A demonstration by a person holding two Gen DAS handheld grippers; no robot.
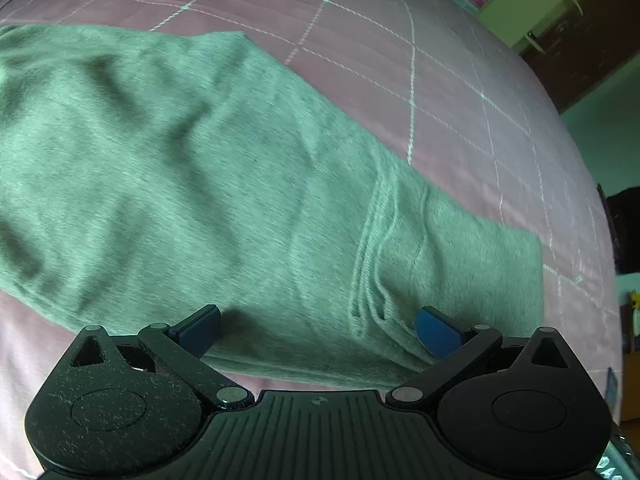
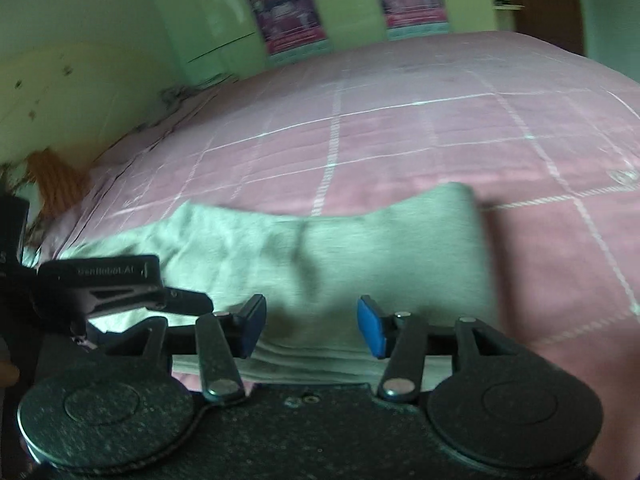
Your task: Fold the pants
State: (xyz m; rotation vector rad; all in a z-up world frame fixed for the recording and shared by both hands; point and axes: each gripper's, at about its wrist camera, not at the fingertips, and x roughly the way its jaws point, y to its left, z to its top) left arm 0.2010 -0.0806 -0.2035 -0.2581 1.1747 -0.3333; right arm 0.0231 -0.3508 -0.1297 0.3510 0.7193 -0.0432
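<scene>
Grey-green pants point(image 1: 224, 184) lie flat on a pink quilted bed point(image 1: 400, 60), running from upper left to lower right in the left wrist view. My left gripper point(image 1: 316, 328) is open, its blue pads just above the pants' near edge, holding nothing. In the right wrist view the pants point(image 2: 340, 256) lie folded across the bed point(image 2: 440, 128), layered edges toward me. My right gripper point(image 2: 312, 328) is open over that near edge, empty. The left gripper point(image 2: 120, 284) shows at the left of this view, over the pants.
Green cupboards with posters point(image 2: 288, 16) stand beyond the bed. A dark door point(image 1: 592, 48) and green wall lie past the bed's right edge. An orange cloth point(image 2: 52, 176) sits at the bed's far left corner.
</scene>
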